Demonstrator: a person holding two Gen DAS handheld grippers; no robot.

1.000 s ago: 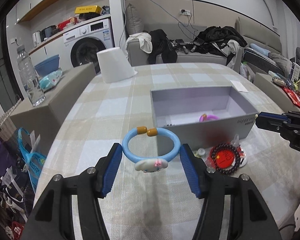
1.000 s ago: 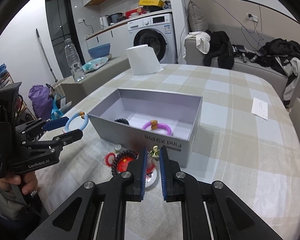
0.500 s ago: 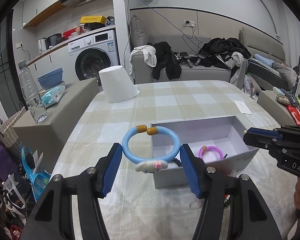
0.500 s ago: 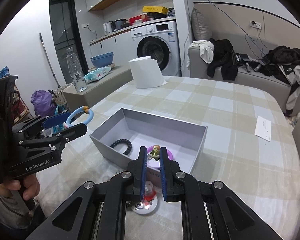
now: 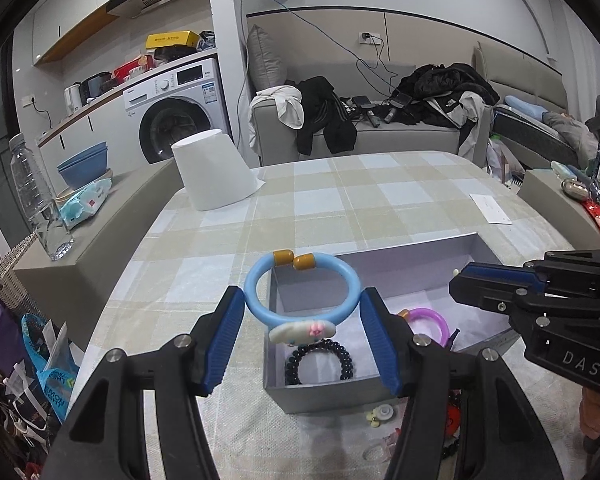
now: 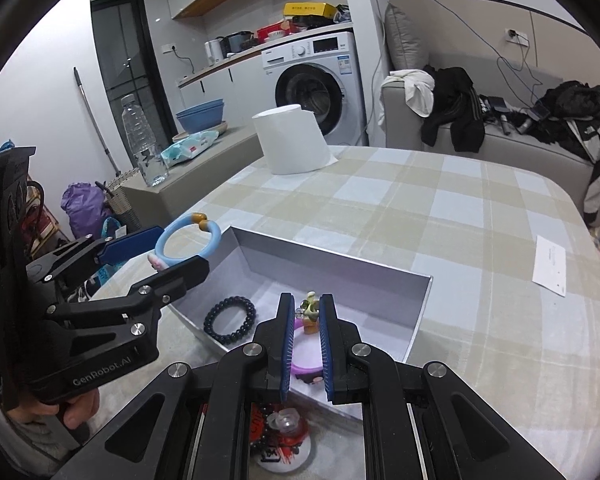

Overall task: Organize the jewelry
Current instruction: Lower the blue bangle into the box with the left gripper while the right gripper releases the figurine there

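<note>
Checked tablecloth (image 5: 340,200); box (image 5: 324,394), two bracelets inside.

Partly hidden jewelry

Right gripper's fingers (image 6: 286,344) cover most of the purple bangle (image 6: 306,356); red bead bracelet (image 6: 260,426) mostly hidden below.

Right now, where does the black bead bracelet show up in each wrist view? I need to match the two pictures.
Left wrist view: the black bead bracelet lies low in the picture, inside the grey box near its front wall, under the blue ring held by the left claw.
Right wrist view: the bracelet lies left of centre, on the box floor.
Shared landmark: the white paper roll at the table's far side.
</note>
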